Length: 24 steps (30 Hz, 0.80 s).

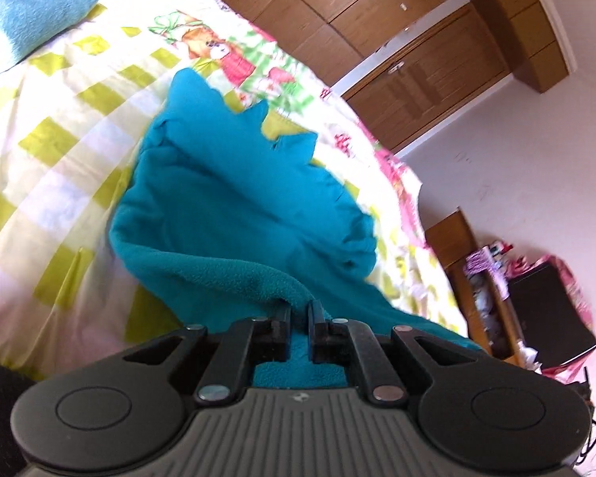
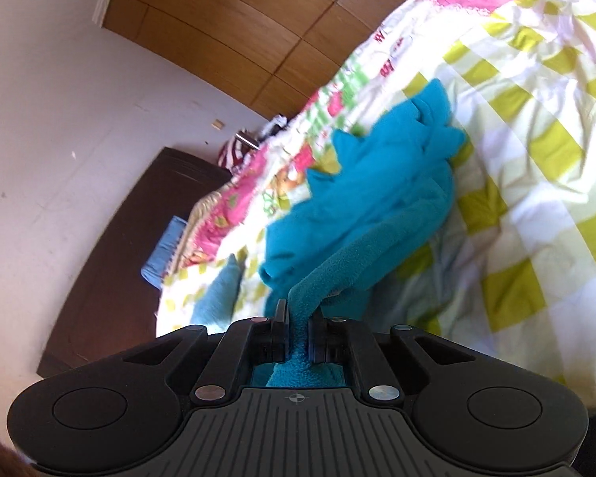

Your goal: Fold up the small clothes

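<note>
A small teal fleece garment [image 1: 234,206] lies rumpled on the bed, with a jagged spiked edge along its far side. My left gripper [image 1: 299,310] is shut on its near edge, and fleece fills the gap between the fingers. In the right wrist view the same garment [image 2: 381,190] stretches away from me. My right gripper [image 2: 298,310] is shut on another part of its edge, pulled up into a taut strip.
The bed has a yellow-green checked quilt [image 1: 59,151] with a pink cartoon border [image 2: 258,183]. A second teal cloth [image 1: 24,16] lies at the far left. Wooden wardrobes [image 1: 377,20] stand behind, with a cluttered shelf [image 1: 492,290] and a dark headboard [image 2: 139,238] at the sides.
</note>
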Tool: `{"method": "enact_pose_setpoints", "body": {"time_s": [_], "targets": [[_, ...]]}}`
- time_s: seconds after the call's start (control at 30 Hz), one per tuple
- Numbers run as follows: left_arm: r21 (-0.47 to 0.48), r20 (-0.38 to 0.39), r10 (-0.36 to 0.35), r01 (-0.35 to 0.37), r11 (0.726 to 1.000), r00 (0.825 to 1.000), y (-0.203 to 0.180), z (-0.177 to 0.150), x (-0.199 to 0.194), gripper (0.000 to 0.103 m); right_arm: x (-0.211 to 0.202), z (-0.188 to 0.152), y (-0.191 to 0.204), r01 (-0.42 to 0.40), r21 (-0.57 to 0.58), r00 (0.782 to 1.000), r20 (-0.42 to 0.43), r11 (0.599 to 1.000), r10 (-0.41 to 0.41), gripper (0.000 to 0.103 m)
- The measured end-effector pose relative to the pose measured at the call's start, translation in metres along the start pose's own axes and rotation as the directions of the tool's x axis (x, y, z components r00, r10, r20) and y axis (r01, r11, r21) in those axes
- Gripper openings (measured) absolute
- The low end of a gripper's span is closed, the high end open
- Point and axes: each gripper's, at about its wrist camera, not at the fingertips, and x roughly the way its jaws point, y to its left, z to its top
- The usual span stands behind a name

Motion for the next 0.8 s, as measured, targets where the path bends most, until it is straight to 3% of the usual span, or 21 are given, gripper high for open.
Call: {"method": "enact_pose_setpoints", "body": {"time_s": [0.13,0.33,0.47,0.6,0.67,0.77,0.8], "targets": [[0.046,0.055,-0.011,0.009,0.999,0.998,-0.003,0.036,0.023,0.021,0.026,0.034,0.013,-0.030,0.007,0.999,0.038,1.000,0.030,0.009],[0.057,0.112,-0.009,0.003,0.998,0.994,0.009,0.105,0.063,0.021,0.093,0.096,0.018,-0.003,0.035,0.997,0.081,0.999,0.000,0.009],[0.027,0.150,0.040,-0.045,0.999,0.988,0.033,0.155,0.105,0.021,0.147,0.139,0.004,0.051,0.095,0.991,0.122,0.994,-0.062,0.009],[-0.046,0.173,0.155,-0.150,0.988,0.973,0.071,0.192,0.156,0.023,0.210,0.166,-0.033,0.137,0.167,0.978,0.136,0.976,-0.161,0.014],[-0.076,0.156,0.205,-0.195,0.978,0.966,0.088,0.201,0.178,0.023,0.232,0.172,-0.048,0.196,0.178,0.963,0.151,0.964,-0.223,0.025],[-0.071,0.156,0.232,-0.223,0.972,0.960,0.098,0.202,0.191,0.027,0.240,0.175,-0.062,0.202,0.177,0.958,0.170,0.963,-0.233,0.062],[-0.066,0.168,0.237,-0.229,0.971,0.957,0.100,0.201,0.190,0.029,0.237,0.174,-0.063,0.204,0.144,0.955,0.190,0.968,-0.230,0.063]]}}
